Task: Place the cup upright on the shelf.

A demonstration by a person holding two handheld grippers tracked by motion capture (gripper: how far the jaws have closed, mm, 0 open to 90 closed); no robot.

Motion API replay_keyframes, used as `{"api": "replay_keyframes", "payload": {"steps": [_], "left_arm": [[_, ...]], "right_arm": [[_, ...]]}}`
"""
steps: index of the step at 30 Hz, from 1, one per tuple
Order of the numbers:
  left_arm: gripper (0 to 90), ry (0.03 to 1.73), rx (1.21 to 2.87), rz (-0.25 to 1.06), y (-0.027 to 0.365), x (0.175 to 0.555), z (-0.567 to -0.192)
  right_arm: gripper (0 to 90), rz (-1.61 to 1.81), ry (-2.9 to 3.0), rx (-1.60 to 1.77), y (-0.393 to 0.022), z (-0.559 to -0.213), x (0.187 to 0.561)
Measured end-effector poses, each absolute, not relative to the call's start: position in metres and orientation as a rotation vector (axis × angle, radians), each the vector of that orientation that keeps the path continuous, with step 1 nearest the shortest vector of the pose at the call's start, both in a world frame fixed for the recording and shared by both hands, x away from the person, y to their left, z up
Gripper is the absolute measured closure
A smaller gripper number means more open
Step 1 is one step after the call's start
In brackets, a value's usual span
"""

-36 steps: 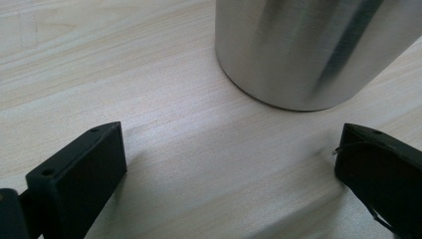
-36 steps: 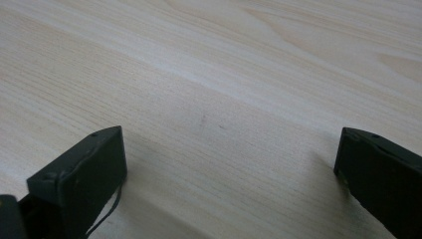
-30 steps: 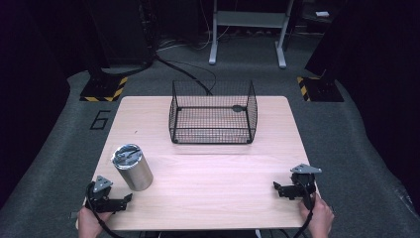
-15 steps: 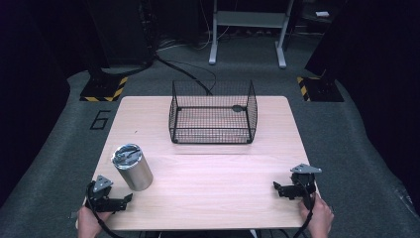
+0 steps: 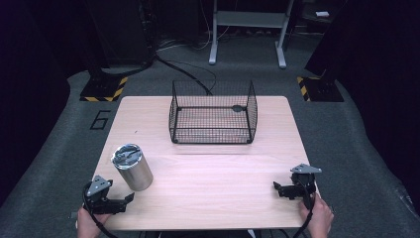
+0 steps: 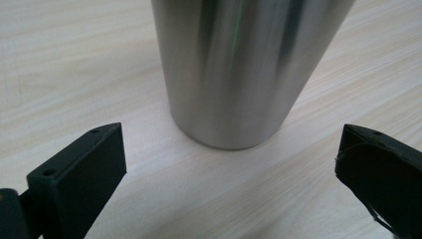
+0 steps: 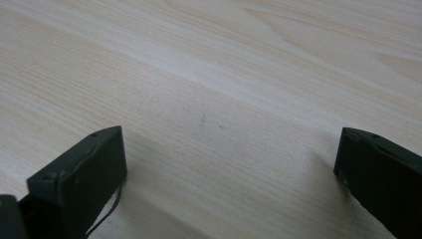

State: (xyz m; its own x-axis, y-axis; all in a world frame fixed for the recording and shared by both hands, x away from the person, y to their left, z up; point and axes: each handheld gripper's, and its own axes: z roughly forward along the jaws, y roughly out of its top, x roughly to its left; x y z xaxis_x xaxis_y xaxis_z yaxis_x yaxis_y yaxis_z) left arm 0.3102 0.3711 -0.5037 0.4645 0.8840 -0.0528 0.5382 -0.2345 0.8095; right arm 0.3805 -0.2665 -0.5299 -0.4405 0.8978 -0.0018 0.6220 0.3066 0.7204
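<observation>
Steel tumbler (image 5: 131, 167) stands upright, lidded, on the desk (image 5: 213, 193) front-left, long axis vertical, just beyond my left tool (image 5: 124, 201), which lies spread wide, nothing held; its base sits centred ahead of the jaws. Right tool (image 5: 278, 188), also spread and idle, is well apart. Wire basket (image 5: 213, 119) stands farther back. Left is nearer.

One steel tumbler (image 5: 132, 167), one wire basket (image 5: 213, 113), one wooden table (image 5: 218, 188), two grippers
</observation>
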Motion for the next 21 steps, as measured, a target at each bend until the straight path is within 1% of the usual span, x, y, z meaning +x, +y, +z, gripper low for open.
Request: {"api": "replay_keyframes", "payload": {"steps": [9,15,21], "left_arm": [[0.0,1.148,1.818,0.559,0.372,0.306,-0.482],[0.0,1.116,1.798,0.581,0.366,0.311,-0.468],[0.0,1.105,1.787,0.603,0.362,0.319,-0.462]], "right_arm": [[0.0,0.922,2.177,1.347,-0.267,-0.53,0.381],[0.0,0.923,2.176,1.349,-0.267,-0.53,0.381],[0.0,0.923,2.175,1.35,-0.267,-0.53,0.38]]}}
